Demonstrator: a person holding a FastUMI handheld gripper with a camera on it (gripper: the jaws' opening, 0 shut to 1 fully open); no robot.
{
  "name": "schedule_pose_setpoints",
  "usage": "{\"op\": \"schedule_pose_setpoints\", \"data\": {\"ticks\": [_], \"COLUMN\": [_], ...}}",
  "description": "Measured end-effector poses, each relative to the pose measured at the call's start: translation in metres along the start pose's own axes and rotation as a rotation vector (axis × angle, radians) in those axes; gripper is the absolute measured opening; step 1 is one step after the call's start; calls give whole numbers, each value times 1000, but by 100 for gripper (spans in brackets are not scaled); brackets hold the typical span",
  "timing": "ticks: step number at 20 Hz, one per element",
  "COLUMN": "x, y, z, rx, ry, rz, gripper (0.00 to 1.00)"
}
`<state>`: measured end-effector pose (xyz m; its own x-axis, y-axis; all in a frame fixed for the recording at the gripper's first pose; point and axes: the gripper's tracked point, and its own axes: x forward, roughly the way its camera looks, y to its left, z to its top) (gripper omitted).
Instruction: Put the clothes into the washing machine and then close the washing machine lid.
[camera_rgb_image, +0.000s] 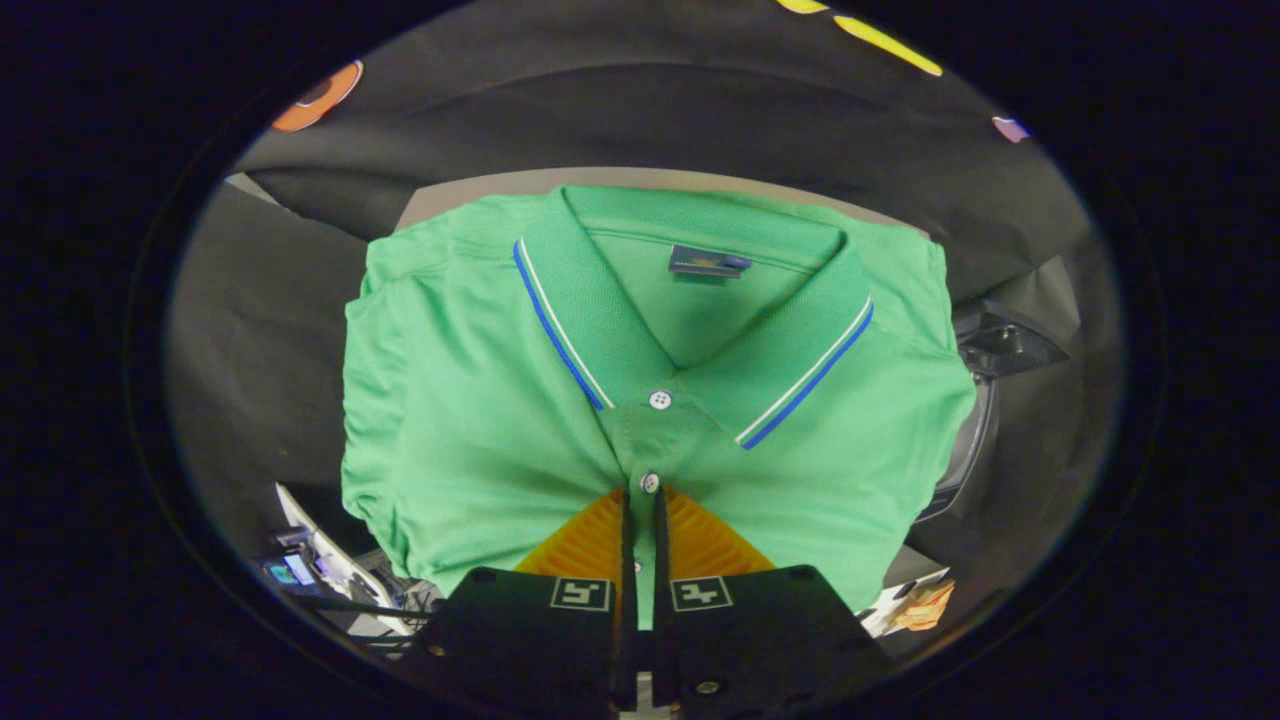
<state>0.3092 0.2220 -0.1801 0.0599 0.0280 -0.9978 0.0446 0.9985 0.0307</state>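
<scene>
**Claw pinching the shirt placket**

The claw (640, 500) is sitting nearly closed, its two fingers (590, 545) squeezing a narrow strip of green cloth between them. That strip is the button placket of a folded polo shirt (480, 400), and a white button (650, 483) is lying right at the fingertips. The shirt is spreading out ahead of the fingers, its collar (570, 300) with blue and white piping lying beyond, a dark label (708, 262) inside the neck. Under the shirt a pale tabletop (470, 195) is showing at the far edge. Black cloth (640, 110) is hanging behind. A dark rounded machine part (975, 430) is peeking out past the shirt's right side.
</scene>
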Motion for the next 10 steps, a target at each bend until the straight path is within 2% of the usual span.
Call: {"op": "schedule_pose_setpoints", "data": {"ticks": [6, 10], "x": [-27, -62], "y": [-5, -4], "z": [7, 16], "rx": [-53, -68], "ry": [-33, -65], "rz": [125, 211], "gripper": [8, 7]}}
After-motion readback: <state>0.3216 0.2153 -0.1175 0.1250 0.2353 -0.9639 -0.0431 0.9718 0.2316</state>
